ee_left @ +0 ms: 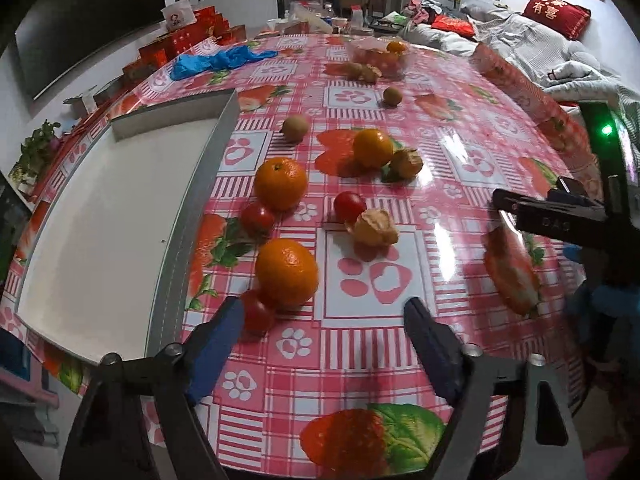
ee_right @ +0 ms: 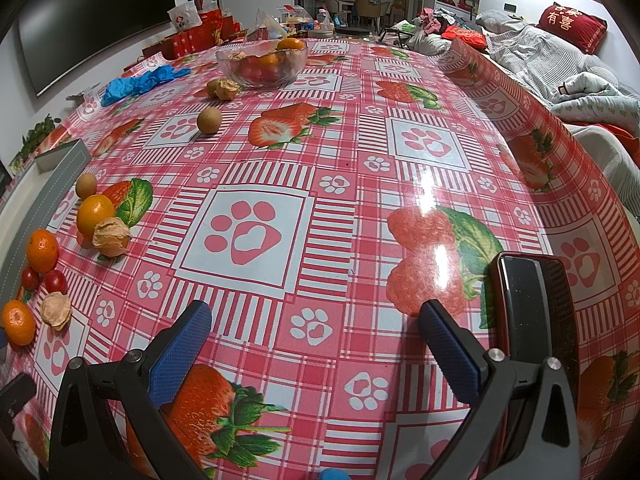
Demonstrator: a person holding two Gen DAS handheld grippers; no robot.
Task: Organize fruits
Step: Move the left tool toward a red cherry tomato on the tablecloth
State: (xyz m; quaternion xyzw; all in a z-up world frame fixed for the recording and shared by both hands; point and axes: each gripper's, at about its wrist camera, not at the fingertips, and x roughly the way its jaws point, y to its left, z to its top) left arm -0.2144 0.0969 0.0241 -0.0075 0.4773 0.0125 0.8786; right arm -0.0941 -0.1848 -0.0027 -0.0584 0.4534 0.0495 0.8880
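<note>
Loose fruit lies on the strawberry-print tablecloth beside a white tray (ee_left: 100, 220). In the left wrist view, my left gripper (ee_left: 324, 316) stands open just short of an orange (ee_left: 286, 272). A cherry tomato (ee_left: 256, 314) sits against the inside of its left finger, with no pad pressing on it. Farther off lie two more oranges (ee_left: 281, 184) (ee_left: 372, 148), two cherry tomatoes (ee_left: 258, 218) (ee_left: 349, 206) and husked physalis (ee_left: 374, 228). My right gripper (ee_right: 316, 316) is open over bare cloth, holding nothing. The same fruits (ee_right: 42, 250) lie along its left edge.
A glass bowl (ee_right: 262, 64) with fruit stands at the far side, with small brown fruits (ee_right: 209, 120) before it. A blue glove (ee_right: 136, 82) lies far left. A dark phone (ee_right: 532, 308) rests right of the right gripper. Red boxes and a sofa surround the table.
</note>
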